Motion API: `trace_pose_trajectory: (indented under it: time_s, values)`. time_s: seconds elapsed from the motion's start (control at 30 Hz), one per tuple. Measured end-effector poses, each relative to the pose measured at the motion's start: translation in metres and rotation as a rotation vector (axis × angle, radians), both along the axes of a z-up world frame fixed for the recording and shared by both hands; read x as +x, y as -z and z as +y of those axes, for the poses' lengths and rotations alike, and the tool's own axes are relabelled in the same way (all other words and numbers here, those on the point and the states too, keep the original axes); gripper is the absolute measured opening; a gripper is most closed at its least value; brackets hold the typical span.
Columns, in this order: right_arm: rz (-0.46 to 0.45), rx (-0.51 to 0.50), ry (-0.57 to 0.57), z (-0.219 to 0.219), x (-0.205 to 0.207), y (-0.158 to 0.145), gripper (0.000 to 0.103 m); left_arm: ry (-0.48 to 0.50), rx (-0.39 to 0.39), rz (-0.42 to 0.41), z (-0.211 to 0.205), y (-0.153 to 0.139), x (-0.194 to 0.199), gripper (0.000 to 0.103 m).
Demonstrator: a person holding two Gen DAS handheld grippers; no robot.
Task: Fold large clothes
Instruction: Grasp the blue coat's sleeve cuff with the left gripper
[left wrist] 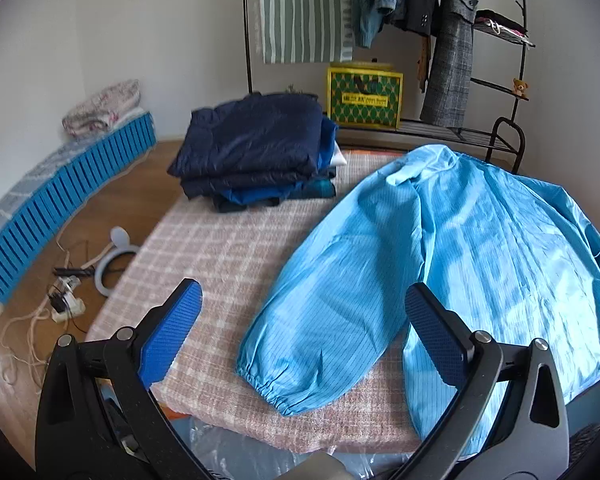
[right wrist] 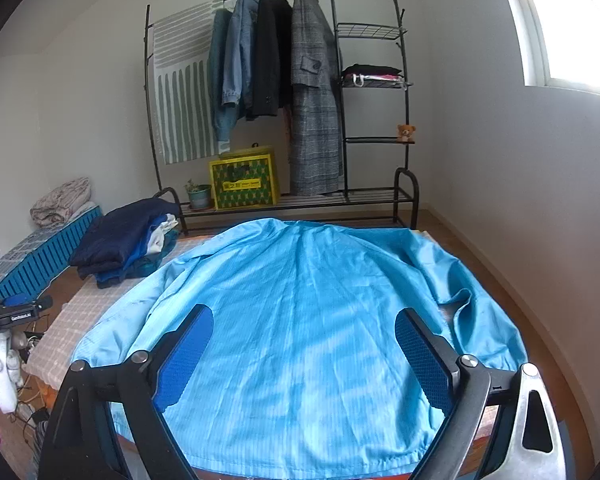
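Note:
A large light-blue coat (right wrist: 300,320) lies spread flat, back side up, on a pink checked mattress (left wrist: 220,248). Its left sleeve (left wrist: 332,312) lies straight along the mattress, with the elastic cuff (left wrist: 268,396) near the front edge. My left gripper (left wrist: 304,320) is open and empty, hovering above that sleeve near the cuff. My right gripper (right wrist: 304,344) is open and empty, above the coat's lower back near the hem. The right sleeve (right wrist: 460,300) lies bunched at the right side.
A stack of folded dark clothes (left wrist: 256,152) sits at the mattress's far left corner. Behind stands a black clothes rack (right wrist: 284,92) with hanging coats and a yellow box (right wrist: 244,184). Cables and a power strip (left wrist: 64,304) lie on the wooden floor at the left.

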State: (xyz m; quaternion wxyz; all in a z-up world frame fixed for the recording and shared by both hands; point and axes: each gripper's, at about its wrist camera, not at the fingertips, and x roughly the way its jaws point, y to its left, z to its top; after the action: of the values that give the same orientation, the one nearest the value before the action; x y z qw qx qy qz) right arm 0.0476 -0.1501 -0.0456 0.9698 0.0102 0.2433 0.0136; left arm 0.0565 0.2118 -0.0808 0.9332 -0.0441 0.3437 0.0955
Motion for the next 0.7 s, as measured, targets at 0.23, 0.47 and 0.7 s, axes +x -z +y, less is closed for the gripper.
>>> trace_pose_trajectory:
  time_s: [0.23, 0.47, 0.7]
  values:
    - [0.084, 0.053, -0.079, 0.026, 0.025, 0.022, 0.083, -0.062, -0.272, 0.175, 0.084, 0.084, 0.042, 0.080]
    - [0.127, 0.025, -0.130, 0.054, 0.034, 0.040, 0.082, -0.102, -0.466, 0.271, 0.124, 0.144, 0.055, 0.078]
    - [0.155, 0.022, -0.131, 0.066, 0.045, 0.048, 0.082, -0.070, -0.499, 0.318, 0.112, 0.162, 0.061, 0.049]
